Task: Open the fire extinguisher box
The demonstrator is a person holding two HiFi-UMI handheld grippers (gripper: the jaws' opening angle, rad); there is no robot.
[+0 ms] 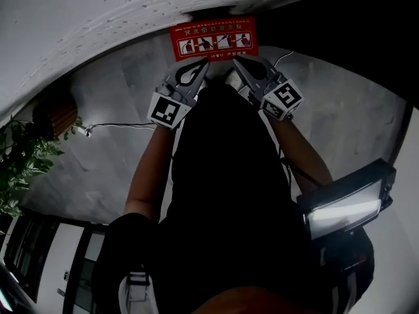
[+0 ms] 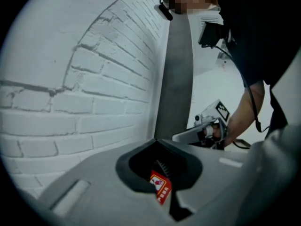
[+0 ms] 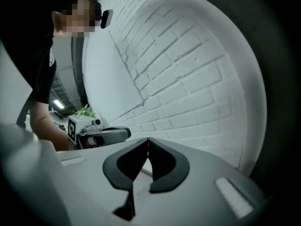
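Observation:
The fire extinguisher box shows as a red panel with white pictograms (image 1: 214, 38) at the foot of the wall, at the top of the head view. A bit of its red label (image 2: 161, 187) also shows through the opening behind the left gripper's jaws. My left gripper (image 1: 205, 63) and right gripper (image 1: 236, 62) hang side by side just below the panel, tips pointing toward it. In the left gripper view the left gripper (image 2: 157, 140) has its jaws meeting at the tip. The right gripper (image 3: 148, 139) is likewise shut with nothing held. Neither touches the box.
A white brick wall (image 3: 188, 74) fills both gripper views, with a grey pillar (image 2: 176, 79) beside it. A potted plant (image 1: 19, 162) stands left, a thin cable (image 1: 118, 125) lies on the floor, and a lit lamp-like device (image 1: 347, 205) is on the right. The person's dark torso covers the middle.

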